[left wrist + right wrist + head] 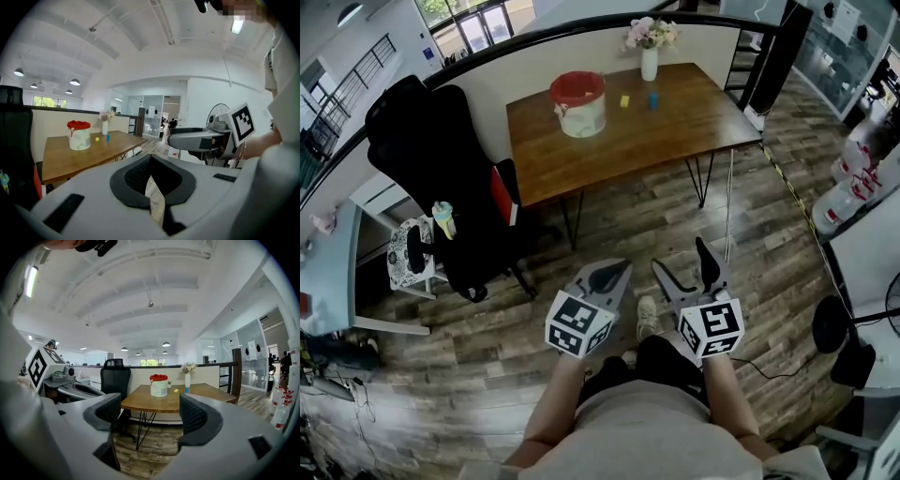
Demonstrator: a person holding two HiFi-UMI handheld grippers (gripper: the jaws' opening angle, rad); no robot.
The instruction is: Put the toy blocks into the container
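A white container (578,103) with a red rim stands on the brown wooden table (619,145) far ahead. To its right lie a yellow block (624,100) and a blue block (653,99). Both grippers hang low in front of the person's body, well short of the table. My left gripper (614,272) is shut with nothing in it; its pads meet in the left gripper view (152,171). My right gripper (682,258) stands open and empty, and between its jaws (149,416) the right gripper view shows the container (159,385) and the yellow block (176,390).
A white vase with flowers (649,56) stands at the table's far edge. A black office chair (441,178) is left of the table, with a small white stool (412,253) beside it. Wooden plank floor (619,234) lies between me and the table. White bottles (862,169) stand at the right.
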